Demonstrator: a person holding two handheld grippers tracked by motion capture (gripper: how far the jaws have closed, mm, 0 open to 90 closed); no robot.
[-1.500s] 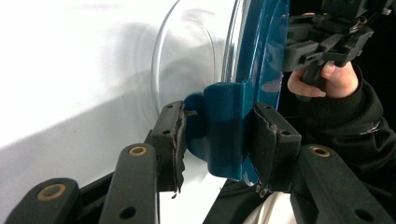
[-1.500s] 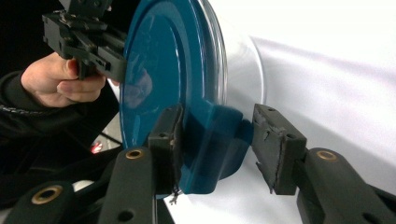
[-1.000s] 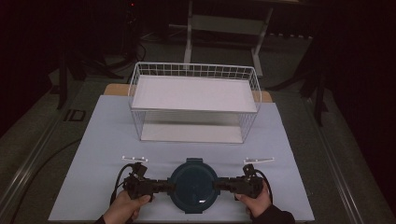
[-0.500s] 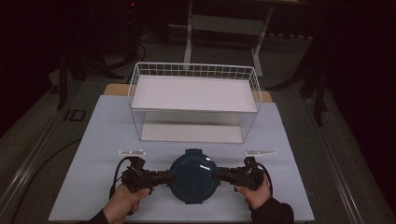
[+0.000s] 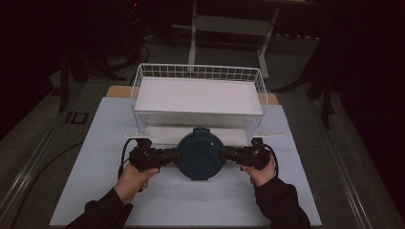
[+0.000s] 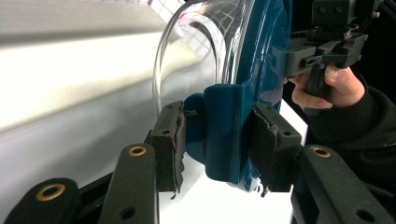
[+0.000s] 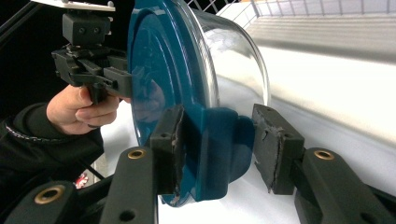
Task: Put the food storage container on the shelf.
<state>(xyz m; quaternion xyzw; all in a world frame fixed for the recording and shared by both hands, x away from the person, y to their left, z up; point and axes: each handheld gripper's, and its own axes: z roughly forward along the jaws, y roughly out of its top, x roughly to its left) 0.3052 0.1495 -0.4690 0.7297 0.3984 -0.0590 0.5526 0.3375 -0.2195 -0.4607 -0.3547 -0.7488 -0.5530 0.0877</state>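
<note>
Since the earlier frames, both hands and the round clear glass container with the dark teal plastic lid [image 5: 201, 153] have moved away from the person, toward the white wire basket [image 5: 198, 71], and the container has risen off the white worktop [image 5: 95, 143]. In the high view the container now hangs between the two tongs, lid upward, with its far edge just in front of the basket's lower front rail.

The left tongs [image 5: 171, 155] grip the lid's side latch tab on the container's left. In the left gripper view that teal tab [image 6: 219, 135] sits clamped between the two worn black pads [image 6: 170, 140], which press on it from both sides. The clear glass bowl [image 6: 196, 60] curves off to the left of the lid in that view, with the basket's wires reflected in it.

The right tongs [image 5: 230, 153] grip the matching tab on the opposite side. In the right gripper view the teal tab [image 7: 219, 140] fills the gap between the pads [image 7: 273, 140], and both pads bear on it. The person's left hand [image 7: 86, 109] shows behind the lid there.

Each hand [image 5: 136, 177] wraps a gripper body from below, dark sleeves running to the bottom edge. The basket holds a white flat shelf panel [image 5: 198, 95] and stands at the far side of the worktop.
</note>
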